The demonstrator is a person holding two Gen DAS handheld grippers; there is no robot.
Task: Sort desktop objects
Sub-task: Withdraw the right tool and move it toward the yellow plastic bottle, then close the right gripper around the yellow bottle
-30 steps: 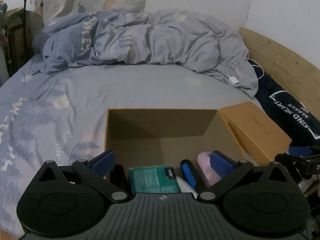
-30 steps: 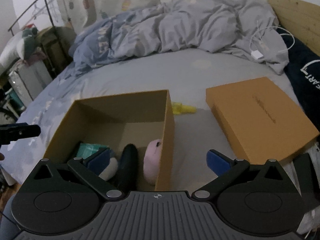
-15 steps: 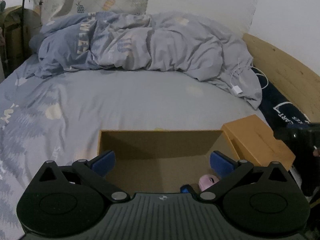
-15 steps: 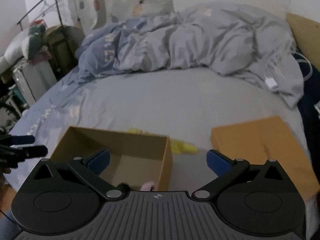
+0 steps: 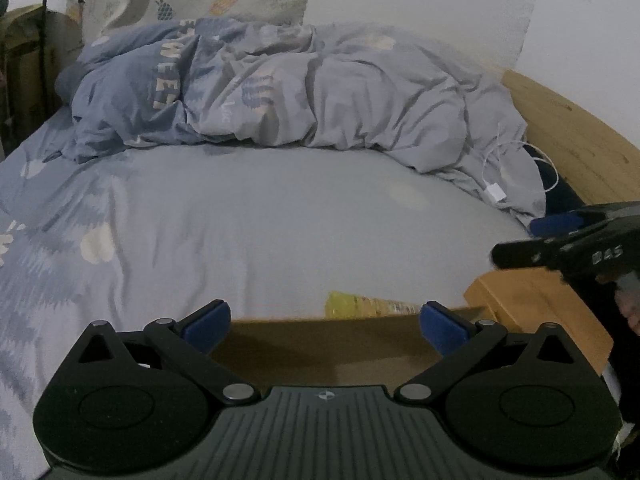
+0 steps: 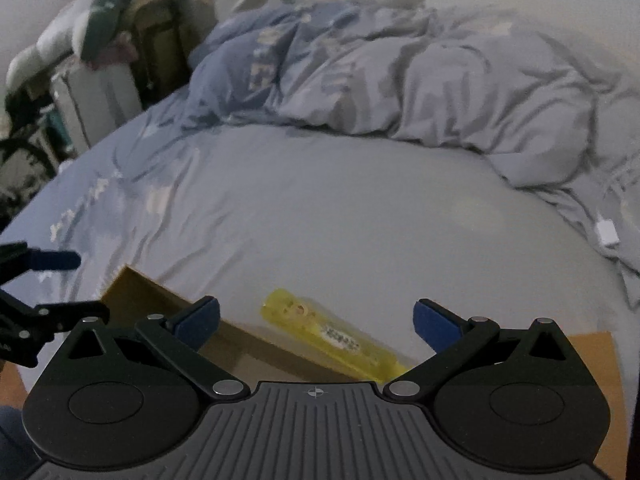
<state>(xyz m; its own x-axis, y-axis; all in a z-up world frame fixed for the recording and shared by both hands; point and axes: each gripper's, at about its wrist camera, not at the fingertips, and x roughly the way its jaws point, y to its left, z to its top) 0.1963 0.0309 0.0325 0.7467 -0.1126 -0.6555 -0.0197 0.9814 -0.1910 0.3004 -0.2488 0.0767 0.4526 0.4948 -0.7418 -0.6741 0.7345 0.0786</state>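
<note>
A yellow translucent packet (image 6: 336, 334) lies on the bed sheet just beyond the far wall of the open brown cardboard box (image 6: 160, 300). My right gripper (image 6: 316, 320) hovers open over it with nothing between its blue pads. In the left wrist view only the packet's edge (image 5: 360, 304) shows behind the box wall (image 5: 320, 344). My left gripper (image 5: 324, 326) is open and empty above the box. The box's contents are hidden. The box lid (image 5: 540, 312) lies to the right.
A crumpled grey-blue duvet (image 5: 300, 88) fills the far side of the bed. A white charger and cable (image 5: 496, 192) lie by the wooden headboard (image 5: 568, 128). Luggage and clutter (image 6: 80, 72) stand off the bed's left side. Flat sheet (image 5: 260, 220) stretches beyond the box.
Both grippers rose and tilted up, so the box interior with its items dropped out of view. The right gripper swung left over the yellow packet. Both stayed open.
</note>
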